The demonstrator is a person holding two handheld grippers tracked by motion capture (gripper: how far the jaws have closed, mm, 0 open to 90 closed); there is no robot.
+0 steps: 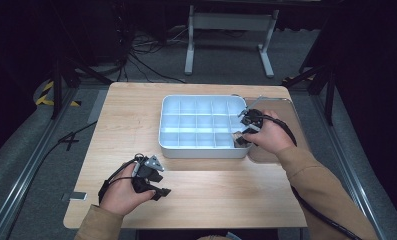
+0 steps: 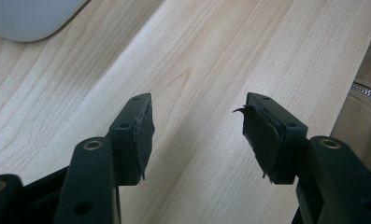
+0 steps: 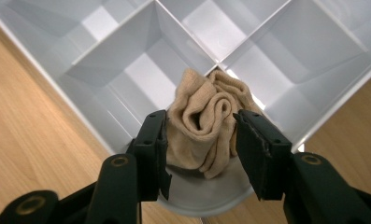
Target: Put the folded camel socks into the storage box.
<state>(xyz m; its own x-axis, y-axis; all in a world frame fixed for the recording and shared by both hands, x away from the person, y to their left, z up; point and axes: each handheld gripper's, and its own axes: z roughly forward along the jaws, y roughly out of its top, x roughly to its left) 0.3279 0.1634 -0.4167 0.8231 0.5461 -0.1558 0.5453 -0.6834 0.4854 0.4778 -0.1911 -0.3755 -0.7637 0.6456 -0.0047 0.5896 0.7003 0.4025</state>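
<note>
Right tool (image 3: 199,135) is pinching the rolled beige sock (image 3: 206,123) over the white tray's (image 3: 103,56) corner compartment; it should lower squarely before releasing.

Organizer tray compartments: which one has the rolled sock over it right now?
The corner compartment of the white tray, nearest the right gripper, whose jaws hold the beige rolled sock; the neighbouring cells look bare.

The rolled sock (image 3: 206,126) is soft, ribbed tan knit cloth. The divided tray (image 3: 286,60) looks smooth, slightly glossy white plastic; the table (image 2: 211,60) is matt, pale grained wood.
</note>
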